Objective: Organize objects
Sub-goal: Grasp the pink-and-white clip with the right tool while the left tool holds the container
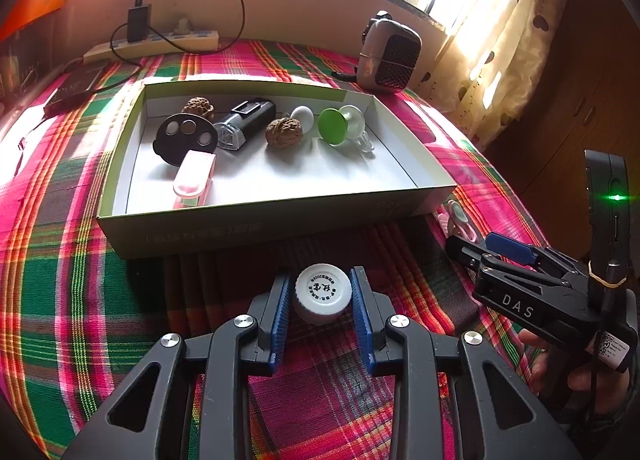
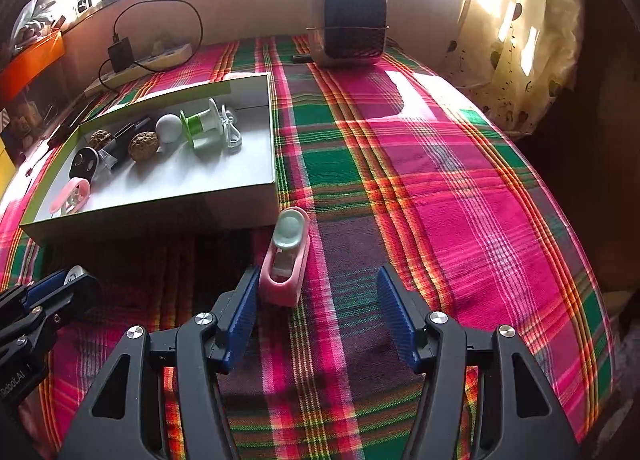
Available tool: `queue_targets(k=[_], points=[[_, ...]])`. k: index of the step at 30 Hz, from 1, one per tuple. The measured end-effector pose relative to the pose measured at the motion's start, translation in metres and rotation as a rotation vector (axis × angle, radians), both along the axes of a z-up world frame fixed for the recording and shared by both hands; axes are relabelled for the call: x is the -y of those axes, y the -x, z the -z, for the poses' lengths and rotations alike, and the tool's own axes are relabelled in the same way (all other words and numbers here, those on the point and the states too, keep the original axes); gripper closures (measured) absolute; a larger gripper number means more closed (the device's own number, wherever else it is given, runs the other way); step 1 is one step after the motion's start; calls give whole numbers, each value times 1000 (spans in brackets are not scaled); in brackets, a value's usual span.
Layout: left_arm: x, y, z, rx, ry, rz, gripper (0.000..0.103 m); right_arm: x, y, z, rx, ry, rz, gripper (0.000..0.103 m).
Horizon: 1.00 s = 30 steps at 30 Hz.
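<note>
Closing my left gripper [image 1: 320, 292] around the bottle [image 1: 321, 294], pads nearly touching; right gripper [image 2: 316, 300] gapes open beside the pink clip [image 2: 285, 264]. Next, squeeze and carry it to the box [image 1: 256, 227].

- Left hand-held gripper [image 1: 320, 296]: matte black plastic frame with triangular cut-outs in its linkage arms; four round silver screw heads at the pivots; blue ribbed pads [image 1: 280, 312] line the inner faces of both fingers.
- Right hand-held gripper [image 2: 316, 308]: same black frame, same silver pivot screws, same blue ribbed pads [image 2: 244, 312].
- Seen from the left wrist view, the right unit's body carries white "DAS" lettering, a white QR-code label, a yellow rubber band and a lit green indicator lamp.
- Bare skin of the person's right hand [image 1: 560, 364] shows beneath that unit.
</note>
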State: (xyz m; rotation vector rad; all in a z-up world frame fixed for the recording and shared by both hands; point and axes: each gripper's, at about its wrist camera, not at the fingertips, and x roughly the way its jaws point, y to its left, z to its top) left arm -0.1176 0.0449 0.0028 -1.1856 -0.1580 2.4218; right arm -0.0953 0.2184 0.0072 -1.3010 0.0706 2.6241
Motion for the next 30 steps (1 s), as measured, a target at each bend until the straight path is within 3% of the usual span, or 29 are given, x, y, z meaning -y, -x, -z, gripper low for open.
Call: queue_targets(k=[5,14,30], points=[[-2,0,0,-2,8,0,76,-11,-2,-1,-9,21,13,44],[-4,0,0,-6,21,0,76,-15,6,0,-24,70,-73,44],[-9,-3,0,-21,77,0,76,-14,13,0,-13,44,-187,47]])
